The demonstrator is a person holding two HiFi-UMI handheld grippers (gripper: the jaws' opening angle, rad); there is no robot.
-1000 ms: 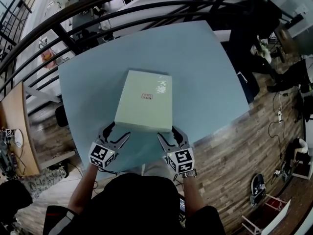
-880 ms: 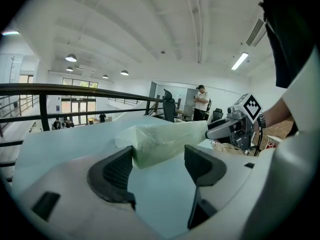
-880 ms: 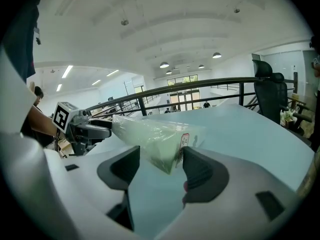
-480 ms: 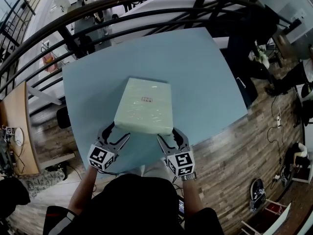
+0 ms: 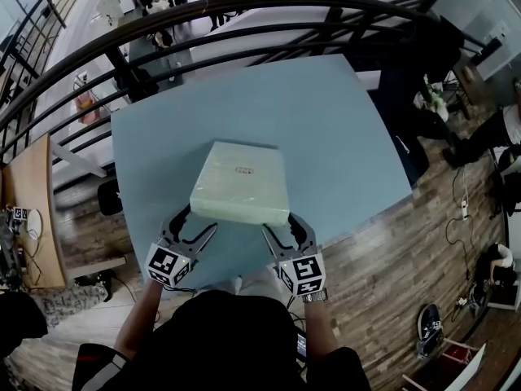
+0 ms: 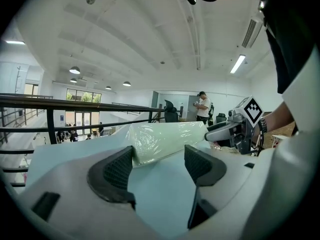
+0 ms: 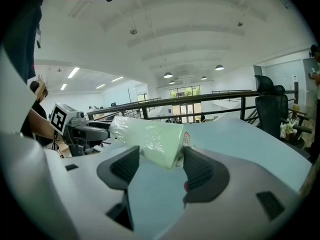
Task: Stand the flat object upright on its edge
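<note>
Perhaps-tilted box point(image 5: 241, 182), left tongs point(image 5: 198, 221), right tongs point(image 5: 278, 221)

The head view looks steeply down on the box point(image 5: 241, 182) from above its near edge; both gripper views sit low, close, facing that shared edge's opposite corners.

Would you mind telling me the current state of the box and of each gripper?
Box: tilted, near edge raised off the table, not yet upright.
Left gripper: jaws apart, the box's near left corner between them.
Right gripper: jaws apart, the box's near right corner between them.
</note>
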